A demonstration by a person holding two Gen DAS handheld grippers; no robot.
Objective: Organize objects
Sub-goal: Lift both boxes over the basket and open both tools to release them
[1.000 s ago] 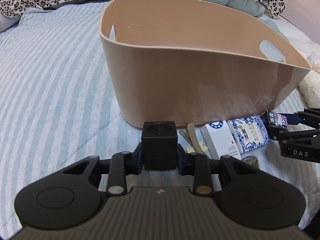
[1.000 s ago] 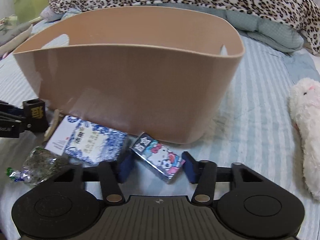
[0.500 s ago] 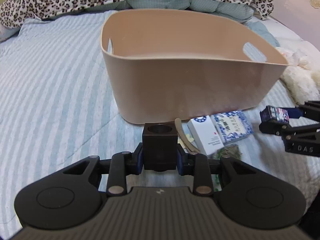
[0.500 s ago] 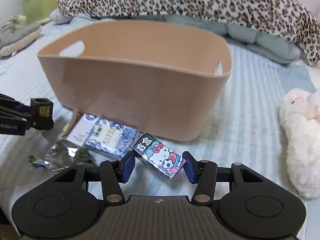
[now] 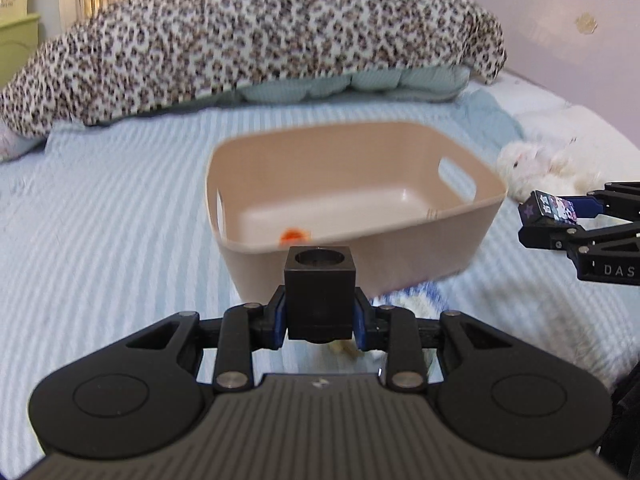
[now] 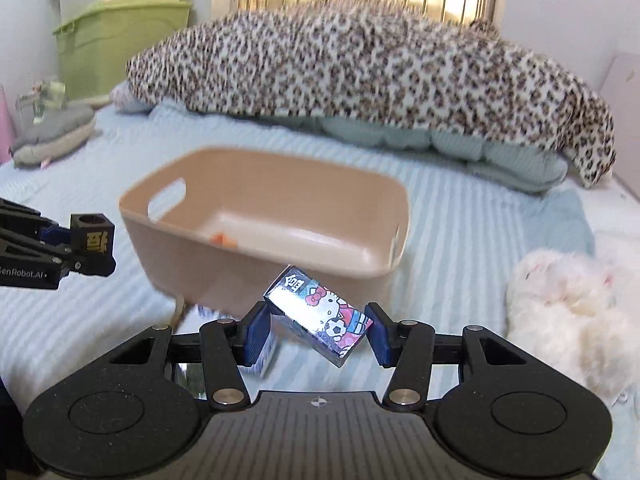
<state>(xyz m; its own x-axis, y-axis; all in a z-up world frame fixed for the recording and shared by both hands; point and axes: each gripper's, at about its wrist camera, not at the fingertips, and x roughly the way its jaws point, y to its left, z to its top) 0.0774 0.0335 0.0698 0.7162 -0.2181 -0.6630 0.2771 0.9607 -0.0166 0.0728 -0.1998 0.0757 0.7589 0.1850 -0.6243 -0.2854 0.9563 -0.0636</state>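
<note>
A beige plastic bin (image 5: 432, 256) stands on the striped bed; it also shows in the right wrist view (image 6: 320, 256). A small orange thing (image 5: 294, 236) lies inside it. My left gripper (image 5: 320, 316) is shut on a black cube (image 5: 320, 292) with a round hole on top, held above the bed in front of the bin. My right gripper (image 6: 318, 332) is shut on a Hello Kitty box (image 6: 320, 316), held tilted, to the right of the bin. The cube shows in the right wrist view (image 6: 93, 244), the box in the left wrist view (image 5: 550, 210).
A leopard-print blanket (image 6: 360, 64) over a pale quilt lies behind the bin. A white plush toy (image 6: 568, 304) lies at the right. A blue-and-white box (image 6: 264, 356) and small items lie on the bed below the bin's front. A green storage box (image 6: 116, 40) stands at the back left.
Both grippers have risen with their objects. The view now looks down into the bin, and the items on the bed are mostly hidden below the grippers.
</note>
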